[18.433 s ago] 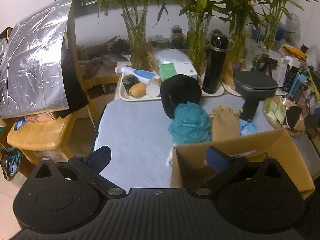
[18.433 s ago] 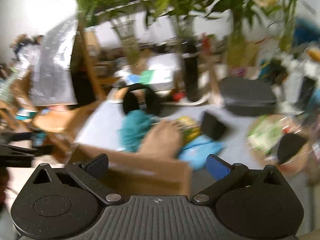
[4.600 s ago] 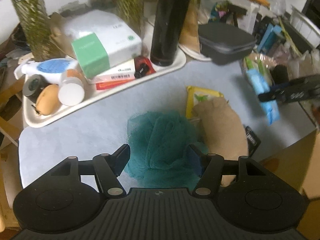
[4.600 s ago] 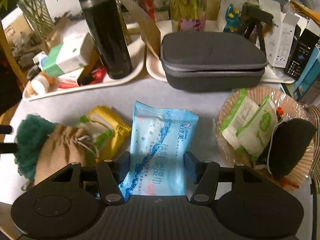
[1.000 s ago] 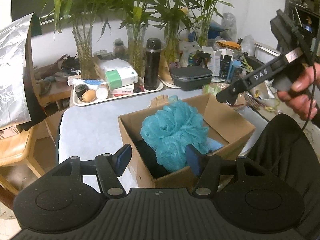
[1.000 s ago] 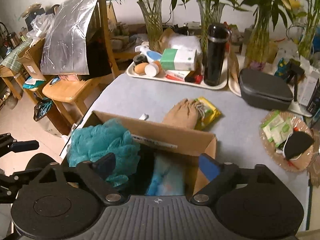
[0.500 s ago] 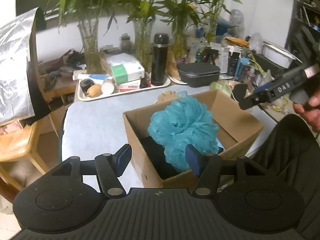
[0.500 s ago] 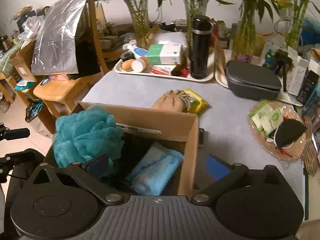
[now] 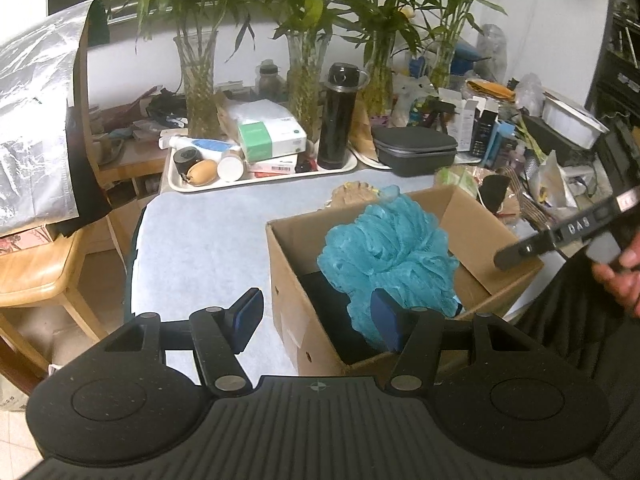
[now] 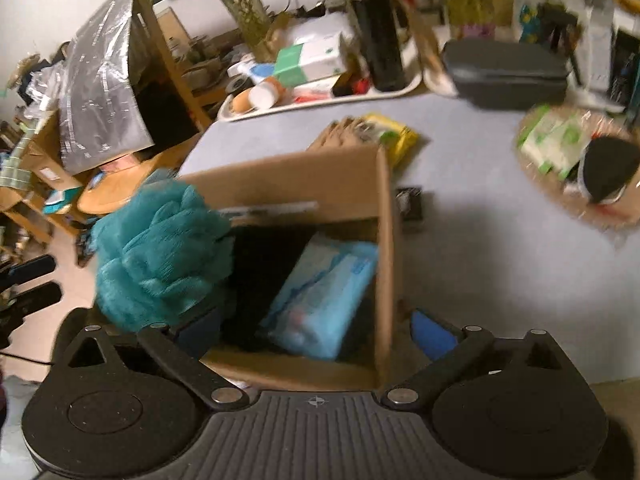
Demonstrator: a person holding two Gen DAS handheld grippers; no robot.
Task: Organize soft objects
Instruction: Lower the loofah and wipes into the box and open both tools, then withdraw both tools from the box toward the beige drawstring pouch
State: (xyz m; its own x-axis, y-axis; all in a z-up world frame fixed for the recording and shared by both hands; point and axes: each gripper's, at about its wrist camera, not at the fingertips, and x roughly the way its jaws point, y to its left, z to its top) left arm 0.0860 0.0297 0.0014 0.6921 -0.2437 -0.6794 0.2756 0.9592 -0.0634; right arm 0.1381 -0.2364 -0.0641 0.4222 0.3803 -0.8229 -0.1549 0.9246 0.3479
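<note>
Cluttered grey tabletop [image 9: 208, 240] is seen behind the cardboard box [image 9: 476, 216]. At one o'clock of the left gripper [image 9: 316, 316], whose jaws stand apart, unclamped, the teal loofah [image 9: 388, 252] sits proud in the box; it could tumble out if snagged. The right gripper [image 10: 316, 330] is spread wide, empty.

White wall [image 9: 256, 44] behind a cluttered table [image 9: 200, 240]; wooden chair [image 9: 36, 264] at its left.

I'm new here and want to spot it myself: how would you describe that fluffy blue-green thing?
Find the open cardboard box at the near edge of the grey table. The teal mesh bath sponge bulges up out of it, above a dark item and a light blue wipes packet. It alone is ruffled, netted and ball-shaped.
</note>
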